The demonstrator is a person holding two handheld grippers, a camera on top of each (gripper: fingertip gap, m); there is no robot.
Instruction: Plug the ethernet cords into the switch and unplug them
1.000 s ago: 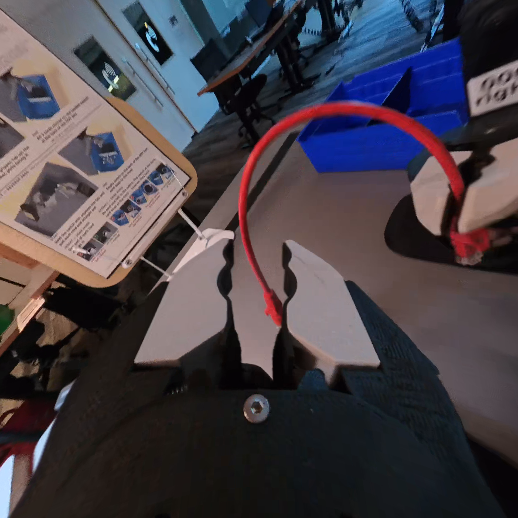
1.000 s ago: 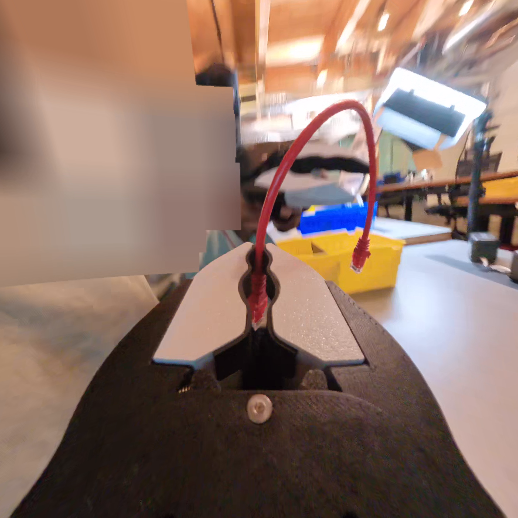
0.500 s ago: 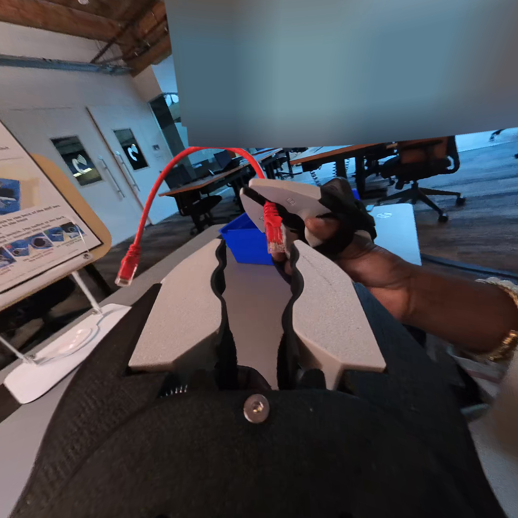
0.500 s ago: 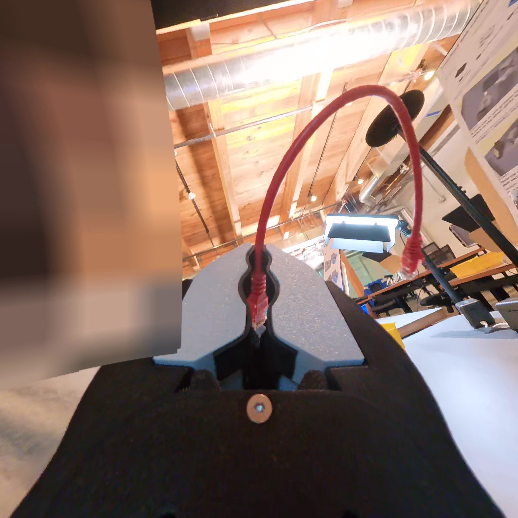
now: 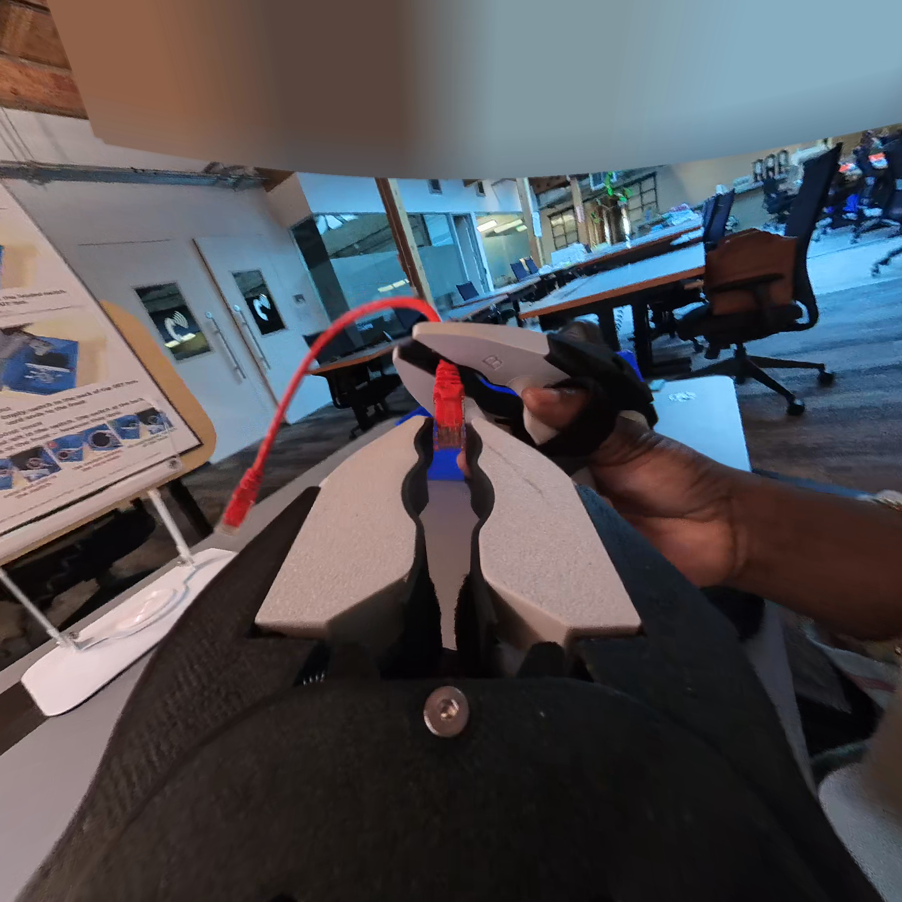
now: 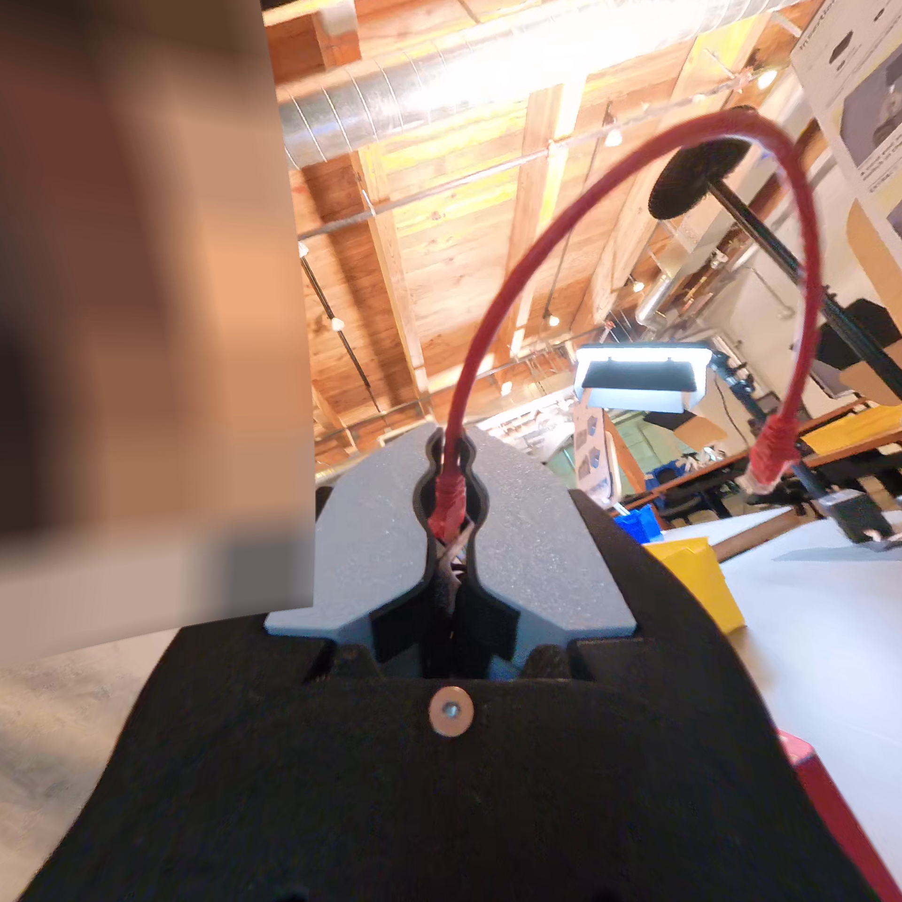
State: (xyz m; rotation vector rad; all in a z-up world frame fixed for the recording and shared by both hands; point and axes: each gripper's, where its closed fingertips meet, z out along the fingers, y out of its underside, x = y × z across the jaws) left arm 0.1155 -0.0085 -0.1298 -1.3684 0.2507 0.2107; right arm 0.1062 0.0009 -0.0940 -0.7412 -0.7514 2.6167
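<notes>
Right gripper (image 6: 451,488) was clamped on one plug of the short red cord (image 6: 576,205), the cord arching up and over so the other plug (image 6: 771,456) dangled free to its right; a yellow bin (image 6: 698,590) sat just past its right finger on the white table (image 6: 805,659). Left gripper (image 5: 446,468) had its fingers parted with nothing between them, its tips just under the held plug (image 5: 449,405) hanging from the right gripper (image 5: 468,361) right ahead. The free plug (image 5: 241,498) hung off to the left near the instruction board (image 5: 73,415); no switch in view.
</notes>
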